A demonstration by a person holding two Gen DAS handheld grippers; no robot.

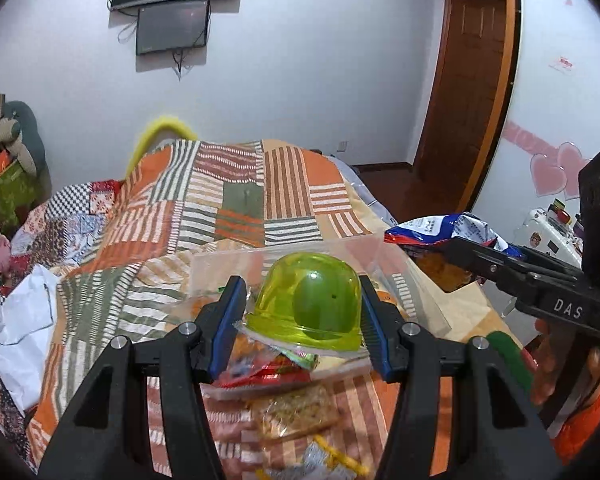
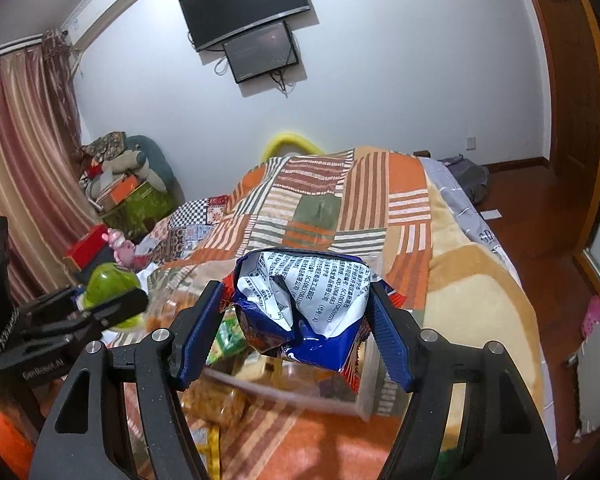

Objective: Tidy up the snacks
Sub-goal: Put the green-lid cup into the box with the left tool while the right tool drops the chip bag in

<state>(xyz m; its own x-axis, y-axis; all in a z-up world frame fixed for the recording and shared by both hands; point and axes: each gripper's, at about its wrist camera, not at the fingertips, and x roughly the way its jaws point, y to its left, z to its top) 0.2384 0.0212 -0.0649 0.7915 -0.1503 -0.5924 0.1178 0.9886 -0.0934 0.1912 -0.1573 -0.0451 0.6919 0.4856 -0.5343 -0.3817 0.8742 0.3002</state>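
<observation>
My left gripper [image 1: 302, 312] is shut on a green jelly cup [image 1: 312, 304], held upside down above a clear plastic box [image 1: 228, 264] that holds several snack packets [image 1: 268, 364]. My right gripper [image 2: 296, 316] is shut on a crumpled blue and white snack bag [image 2: 308, 304], held above the same box [image 2: 370, 396]. In the left wrist view the right gripper and its bag [image 1: 440, 228] are at the right, beside the box. In the right wrist view the left gripper with the green cup [image 2: 108, 284] is at the left.
The box sits on a bed with an orange striped patchwork quilt [image 1: 228, 200]. Loose snack packets [image 1: 300, 412] lie on the quilt in front of the box. A white bag [image 1: 16, 320] lies at the left. A wooden door [image 1: 468, 80] is at the right.
</observation>
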